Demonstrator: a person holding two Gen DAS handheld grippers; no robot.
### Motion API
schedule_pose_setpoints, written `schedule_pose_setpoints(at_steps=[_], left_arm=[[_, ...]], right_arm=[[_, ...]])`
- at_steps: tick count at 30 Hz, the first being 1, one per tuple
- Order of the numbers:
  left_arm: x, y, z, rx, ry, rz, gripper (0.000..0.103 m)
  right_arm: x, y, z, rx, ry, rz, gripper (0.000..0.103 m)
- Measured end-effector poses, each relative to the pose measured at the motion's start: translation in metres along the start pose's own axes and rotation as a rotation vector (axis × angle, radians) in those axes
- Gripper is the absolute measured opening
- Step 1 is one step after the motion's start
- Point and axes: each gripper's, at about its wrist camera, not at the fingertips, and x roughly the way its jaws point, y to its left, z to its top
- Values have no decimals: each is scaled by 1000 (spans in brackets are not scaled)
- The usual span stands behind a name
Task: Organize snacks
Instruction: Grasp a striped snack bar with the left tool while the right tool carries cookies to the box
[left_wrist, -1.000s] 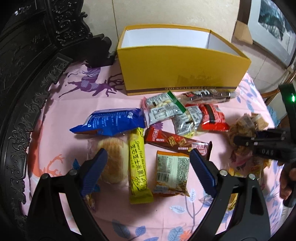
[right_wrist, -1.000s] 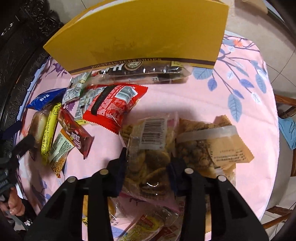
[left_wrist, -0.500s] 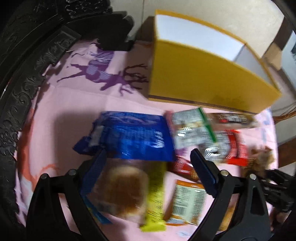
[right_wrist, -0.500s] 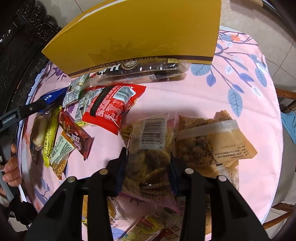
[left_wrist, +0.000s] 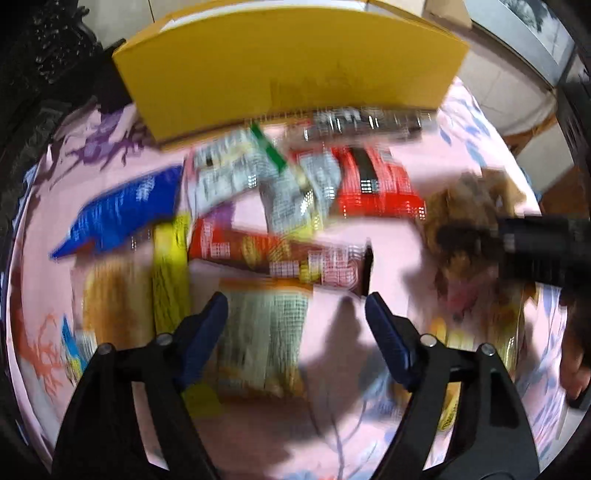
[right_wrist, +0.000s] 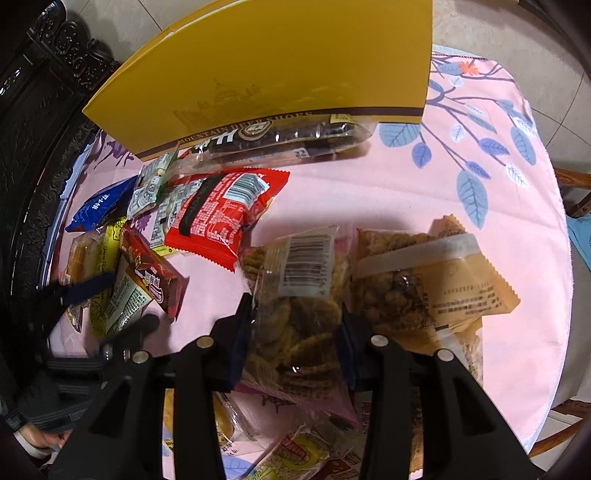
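The left wrist view is motion-blurred. My left gripper is open and empty, low over a pale green-grey snack packet on the pink cloth. My right gripper is shut on a clear bag of brown crackers with a barcode label. The yellow box stands at the back of the table and shows in the left wrist view too. Before it lie a long dark packet, a red packet, a blue packet and a brown-red bar.
A tan packet of fried snacks lies right of the held bag. More packets lie under the right gripper. Dark carved furniture borders the table on the left. The table edge drops off on the right, beside a wooden chair.
My left gripper has swung from the blue packet and bun rightward and down over the pale packet. The right gripper has stayed shut on the cracker bag, almost still.
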Motion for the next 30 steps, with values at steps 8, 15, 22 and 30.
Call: schedule_pose_setpoints(at_steps=[8, 15, 22, 30], left_arm=[[-3, -10, -27, 82, -33, 33, 40], [-10, -21, -34, 125, -57, 36, 34], [-35, -2, -16, 67, -107, 22, 20], [-58, 7, 13, -14, -146, 10, 19]], right_arm=[[-1, -1, -1, -4, -3, -2, 42], [-1, 0, -1, -3, -2, -5, 42], [-12, 4, 0, -22, -40, -15, 40], [-36, 11, 2, -38, -86, -11, 39]])
